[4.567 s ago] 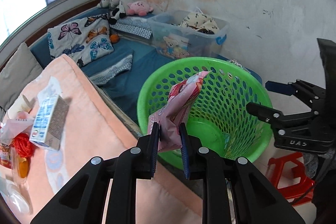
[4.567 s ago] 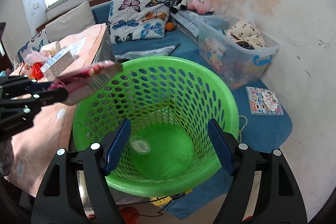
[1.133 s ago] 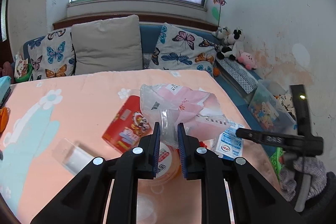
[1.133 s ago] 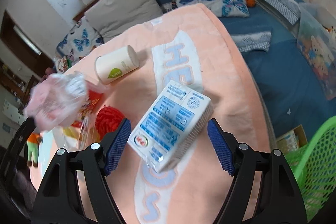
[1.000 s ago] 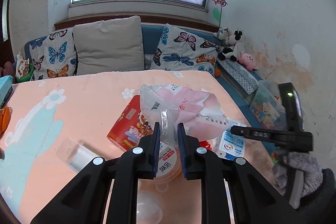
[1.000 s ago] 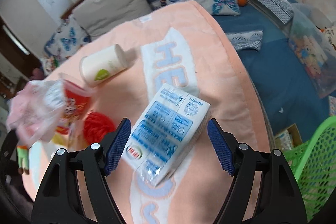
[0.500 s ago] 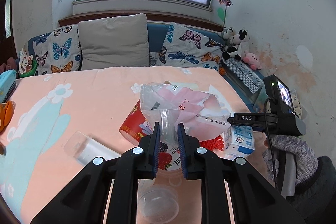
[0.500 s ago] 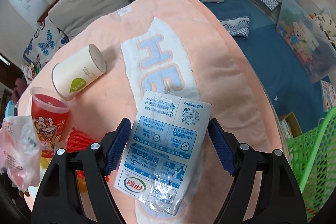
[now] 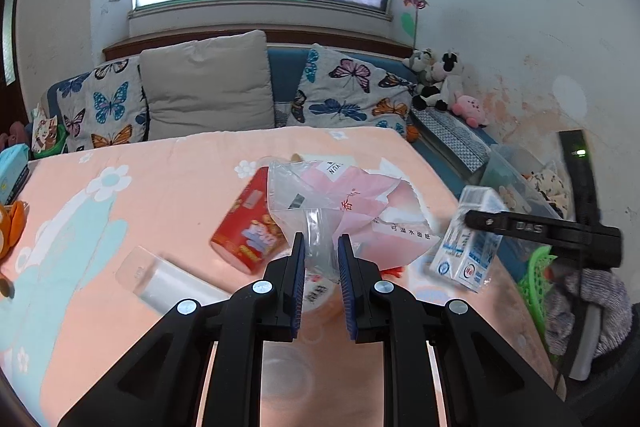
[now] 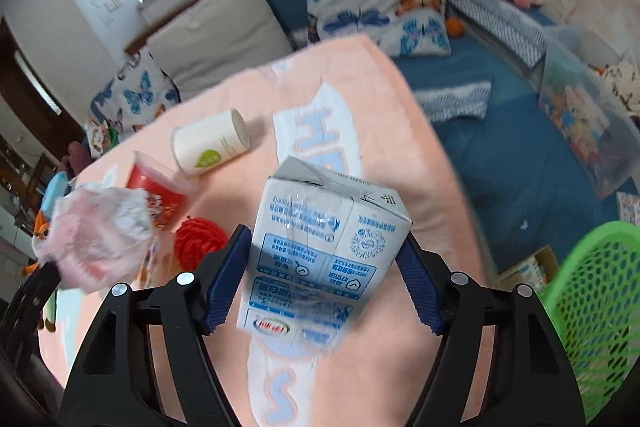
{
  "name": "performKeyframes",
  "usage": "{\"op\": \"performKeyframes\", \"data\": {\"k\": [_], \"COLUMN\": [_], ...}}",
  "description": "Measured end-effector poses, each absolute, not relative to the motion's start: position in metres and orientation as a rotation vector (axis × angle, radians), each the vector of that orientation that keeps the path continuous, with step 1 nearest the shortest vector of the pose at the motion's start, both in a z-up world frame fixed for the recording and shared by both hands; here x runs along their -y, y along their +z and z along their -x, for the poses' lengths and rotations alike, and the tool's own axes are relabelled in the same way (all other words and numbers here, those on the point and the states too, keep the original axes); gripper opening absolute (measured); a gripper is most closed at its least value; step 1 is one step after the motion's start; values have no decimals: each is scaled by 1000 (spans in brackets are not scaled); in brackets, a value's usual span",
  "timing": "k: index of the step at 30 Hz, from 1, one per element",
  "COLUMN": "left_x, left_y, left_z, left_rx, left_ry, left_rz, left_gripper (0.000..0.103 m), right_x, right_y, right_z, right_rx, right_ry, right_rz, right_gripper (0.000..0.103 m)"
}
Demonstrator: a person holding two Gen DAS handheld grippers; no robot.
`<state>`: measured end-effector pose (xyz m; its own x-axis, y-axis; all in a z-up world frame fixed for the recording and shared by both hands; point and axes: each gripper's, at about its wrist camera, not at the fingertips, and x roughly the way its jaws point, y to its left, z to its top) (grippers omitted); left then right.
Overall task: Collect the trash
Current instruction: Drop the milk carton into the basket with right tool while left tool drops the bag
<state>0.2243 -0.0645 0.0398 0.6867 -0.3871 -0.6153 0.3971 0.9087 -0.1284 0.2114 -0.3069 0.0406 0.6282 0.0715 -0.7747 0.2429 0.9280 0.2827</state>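
My left gripper [image 9: 320, 259] is shut on a crumpled clear and pink plastic bag [image 9: 340, 199], held above the peach blanket [image 9: 160, 195]. My right gripper [image 10: 320, 279] is closing its jaws around a blue and white milk carton [image 10: 320, 239]. Both blue pads touch the carton's sides, and it stands tilted, lifted off the blanket. In the left wrist view the same carton [image 9: 468, 247] hangs under the right gripper's black finger at the right. A green perforated basket [image 10: 592, 287] sits low beside the bed at the right.
On the blanket lie a red printed cup [image 9: 248, 227], a white paper cup [image 10: 208, 143], a red mesh ball [image 10: 196, 239] and a clear plastic tube [image 9: 168, 283]. Pillows line the back. A clear storage box [image 10: 584, 115] stands on the blue mat.
The milk carton lay flat between the right gripper's wider jaws; now the jaws have narrowed onto it and it is tipped up and raised. The left gripper still holds the bag.
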Motion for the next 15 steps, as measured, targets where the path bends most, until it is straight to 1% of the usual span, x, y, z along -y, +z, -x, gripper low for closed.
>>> {"op": "performKeyframes", "data": {"k": [6,15], "left_x": [94,153], "left_y": [44,41], "left_z": [-205,-173], "left_rx": [-679,-688], "left_ry": [-489,-605], "left_rz": [-44,-87], "left_gripper": [16,16], "right_x": [323,373], "right_y": [68,79], "right_z": [-161,-93], "right_rx": [-793,-759], "right_ry": [-108,-181], "right_rz": [-348,-344], "right_gripper": [72,72]}}
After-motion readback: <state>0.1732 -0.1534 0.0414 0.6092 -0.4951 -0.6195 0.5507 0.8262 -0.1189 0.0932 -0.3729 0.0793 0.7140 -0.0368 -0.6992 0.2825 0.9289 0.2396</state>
